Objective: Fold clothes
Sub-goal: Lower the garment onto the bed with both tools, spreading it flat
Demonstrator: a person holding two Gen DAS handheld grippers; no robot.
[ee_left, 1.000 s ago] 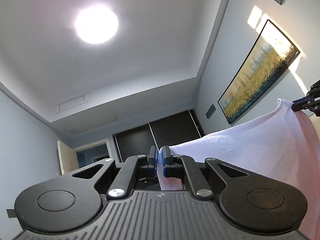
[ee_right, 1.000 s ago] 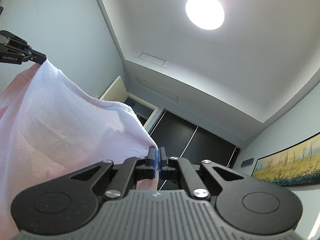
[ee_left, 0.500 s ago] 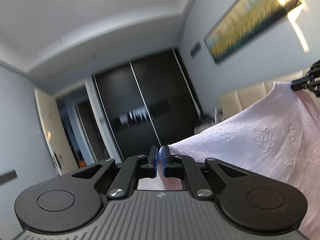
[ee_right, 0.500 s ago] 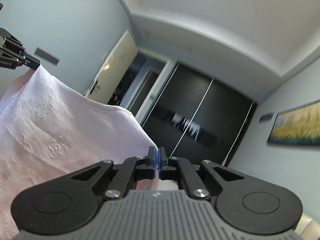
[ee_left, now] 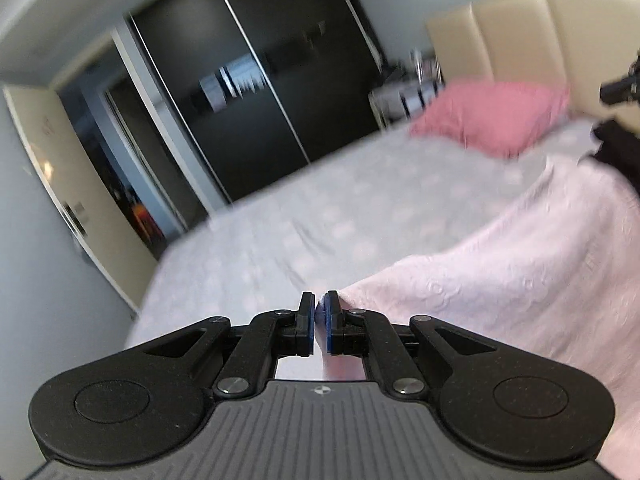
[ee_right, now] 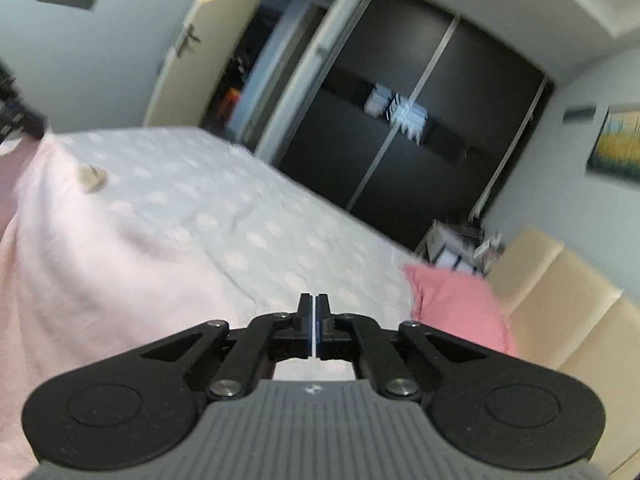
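A: Garment — pale pink, embossed pattern, one item. We have it pinched at a corner by each claw: left gripper clamped on the near edge, cloth showing pink between the blue pads. Right gripper has its jaws together with only a thin pale line of fabric visible in the slit.

B: Position of item relative to the claws?

A: From the left claw it sweeps off to the right toward the other claw, seen dark at the frame edge. From the right claw it spreads away to the left. It hangs between us, over the bed, near the pink pillow by the cream headboard; whether it touches the cover we cannot tell.

B: Handling note for this step?

A: Laying out flat, we judge. Keep both corners level and the top edge taut, lower them together, hem down first — no slack, no wrinkles
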